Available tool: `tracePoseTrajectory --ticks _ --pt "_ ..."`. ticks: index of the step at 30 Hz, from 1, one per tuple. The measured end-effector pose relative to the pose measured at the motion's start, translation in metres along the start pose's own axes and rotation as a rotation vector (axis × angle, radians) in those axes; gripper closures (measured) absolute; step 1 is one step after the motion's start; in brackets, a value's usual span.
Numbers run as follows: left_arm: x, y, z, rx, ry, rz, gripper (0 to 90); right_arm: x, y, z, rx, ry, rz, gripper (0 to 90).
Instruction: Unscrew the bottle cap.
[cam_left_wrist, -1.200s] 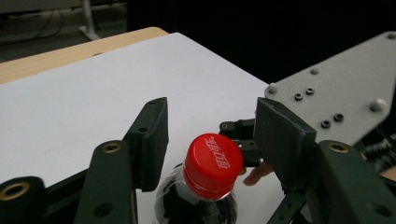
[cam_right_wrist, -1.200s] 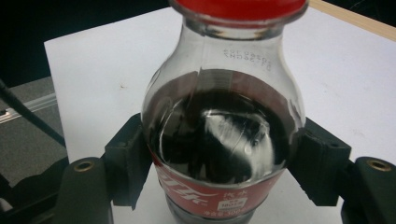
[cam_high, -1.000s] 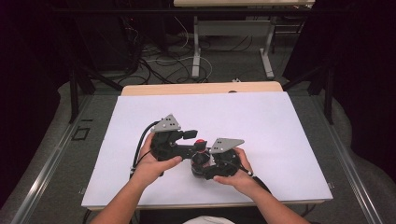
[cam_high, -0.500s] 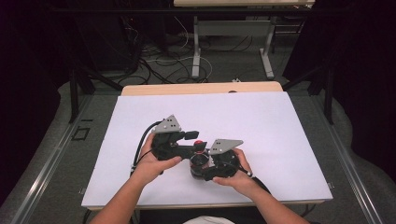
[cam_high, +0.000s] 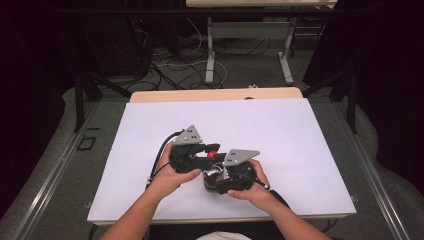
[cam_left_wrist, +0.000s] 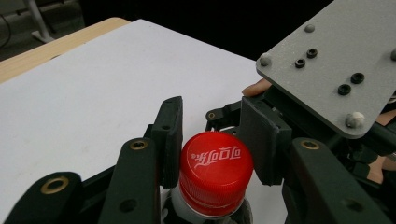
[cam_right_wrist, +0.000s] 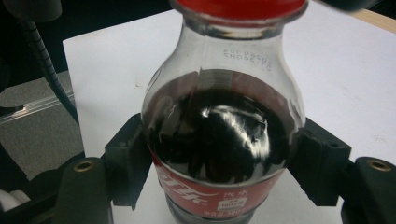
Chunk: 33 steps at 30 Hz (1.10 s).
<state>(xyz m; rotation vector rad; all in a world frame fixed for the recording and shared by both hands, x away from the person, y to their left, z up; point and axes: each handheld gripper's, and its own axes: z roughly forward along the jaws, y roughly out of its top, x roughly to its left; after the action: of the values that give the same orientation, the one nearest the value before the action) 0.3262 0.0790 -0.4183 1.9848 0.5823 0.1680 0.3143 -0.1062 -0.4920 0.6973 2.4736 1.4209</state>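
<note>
A cola bottle is held between two grippers near the front of the white surface (cam_high: 300, 150).

The bottle (cam_right_wrist: 219, 140) is gripped at its body by the right gripper (cam_right_wrist: 219, 163), whose fingers (cam_right_wrist: 128, 158) are closed against the label band on both sides. The red cap (cam_left_wrist: 215, 172) is clasped by the left gripper (cam_left_wrist: 217, 144), its fingers (cam_left_wrist: 170, 135) pressed to either side of the cap. The bottle's long axis appears to run roughly level, cap end towards the left gripper, seen from above at the middle front of the surface. The bottle is judged fairly heavy, being mostly full of dark drink, with a smooth, slippery, slightly yielding plastic wall. The ridged cap and the labelled waist are judged the surest places to be held.
</note>
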Motion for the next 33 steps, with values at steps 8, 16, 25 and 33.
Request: tracePoseTrajectory --ticks 8,16,25,33 --pt "-0.012 0.002 0.004 -0.021 0.131 -0.091 61.4 -0.002 0.0 0.0 -0.006 -0.024 0.012 29.6" --pt "-0.018 0.004 0.005 -0.022 0.192 -0.159 61.0 -0.001 -0.001 -0.001 -0.003 -0.036 0.012 29.7" --pt "-0.018 0.009 -0.005 -0.038 0.171 -0.179 61.4 -0.002 -0.002 0.001 -0.003 -0.039 0.011 29.6" --pt "-0.005 0.006 -0.016 -0.053 0.202 -0.208 61.4 -0.006 -0.003 0.0 0.0 -0.064 0.023 29.6"
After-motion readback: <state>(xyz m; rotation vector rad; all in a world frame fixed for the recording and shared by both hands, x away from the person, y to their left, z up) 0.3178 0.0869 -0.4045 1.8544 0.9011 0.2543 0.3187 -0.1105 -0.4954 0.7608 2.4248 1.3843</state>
